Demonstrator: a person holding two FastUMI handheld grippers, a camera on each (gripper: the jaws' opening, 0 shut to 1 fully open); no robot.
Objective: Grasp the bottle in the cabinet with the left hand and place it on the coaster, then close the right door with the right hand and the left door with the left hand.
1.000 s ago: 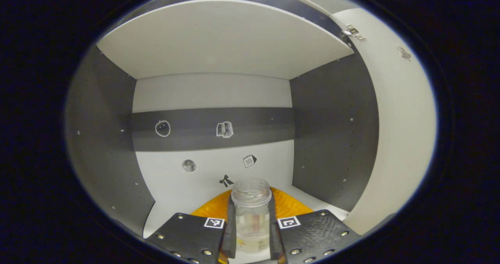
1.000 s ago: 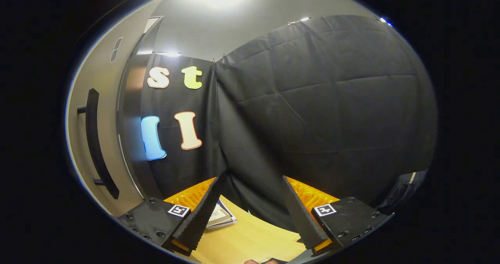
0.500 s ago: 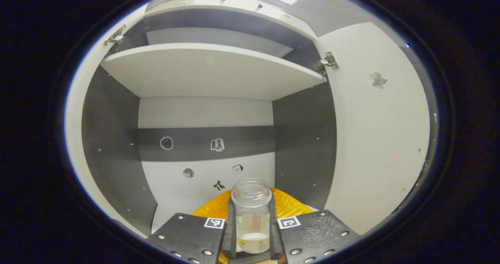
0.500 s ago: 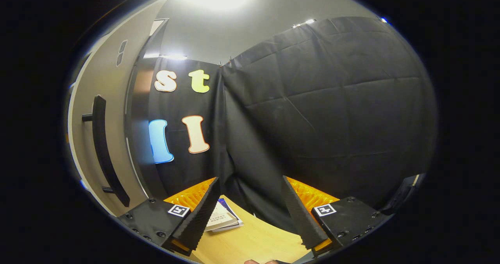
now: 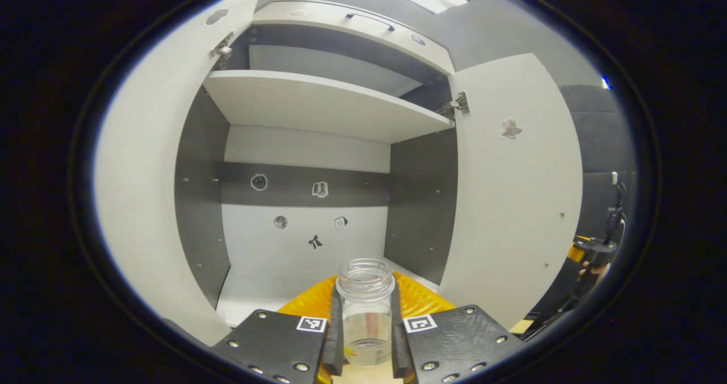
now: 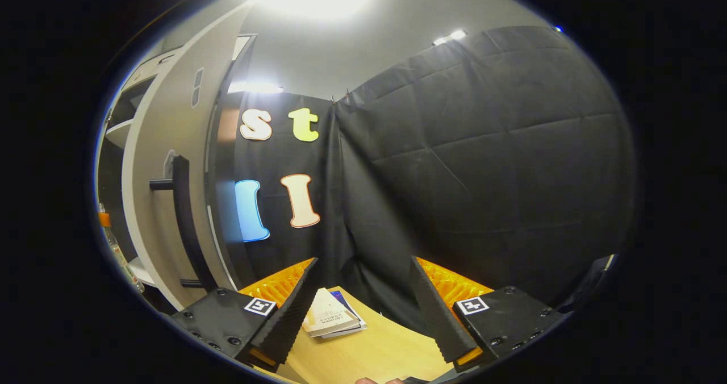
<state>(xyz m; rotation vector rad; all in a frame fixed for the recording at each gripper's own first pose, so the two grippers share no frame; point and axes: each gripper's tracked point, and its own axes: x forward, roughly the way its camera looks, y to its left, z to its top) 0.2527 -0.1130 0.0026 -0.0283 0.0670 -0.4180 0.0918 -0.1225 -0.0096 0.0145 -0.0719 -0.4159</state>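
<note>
Left gripper view, nearest first: the left gripper (image 5: 363, 338) is clamped on the bottle (image 5: 365, 310), a clear open-mouthed jar held upright between both fingers with a little liquid at its bottom; beyond it the cabinet (image 5: 306, 225) stands open, its lower compartment bare, a shelf (image 5: 318, 103) above, the left door (image 5: 142, 191) and right door (image 5: 511, 202) both swung wide; I judge the bottle to be out of the cabinet and on its way to the coaster, which I cannot see, so the next move calls for finding it and lowering the bottle level onto it; right gripper view: the right gripper (image 6: 363, 310) hangs with its fingers well apart and nothing between them, over a wooden table (image 6: 375, 355) with some booklets (image 6: 332, 318); the right door's dark handle (image 6: 184, 219) lies off to its side, black cloth behind
</note>
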